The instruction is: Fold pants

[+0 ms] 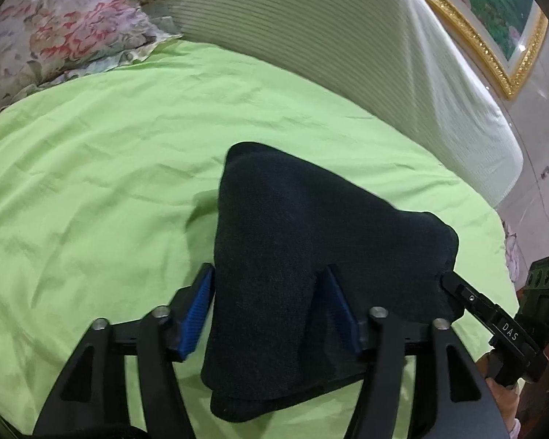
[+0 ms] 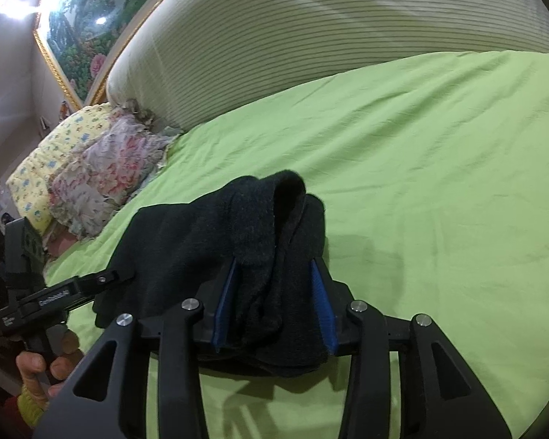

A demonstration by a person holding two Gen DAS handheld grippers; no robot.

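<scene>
Our left claw (image 1: 271, 307) stands released: its blue pads (image 1: 195, 312) sit clear of the cloth on one side, though the black pants (image 1: 311, 241) lie between the jaws. Our right claw (image 2: 274, 303) has the other end of the bundle between its pads (image 2: 324, 311); the cloth fills the gap, but we cannot tell whether the pads press on it or merely flank it.

The pants rest as a compact, thick, many-layered bundle on the green bed sheet (image 1: 109, 153), near the bed's front edge, well apart from the ribbed headboard (image 1: 311, 36) and the floral pillows (image 2: 106, 179) at the far corner. We judge the folding almost finished: the bundle looks set down, and what is left is letting go and perhaps smoothing the raised flap at its top.

Writing: the right claw's arm reads "DAS" in the left view; the lettering on the other claw's arm is too blurred to read.
</scene>
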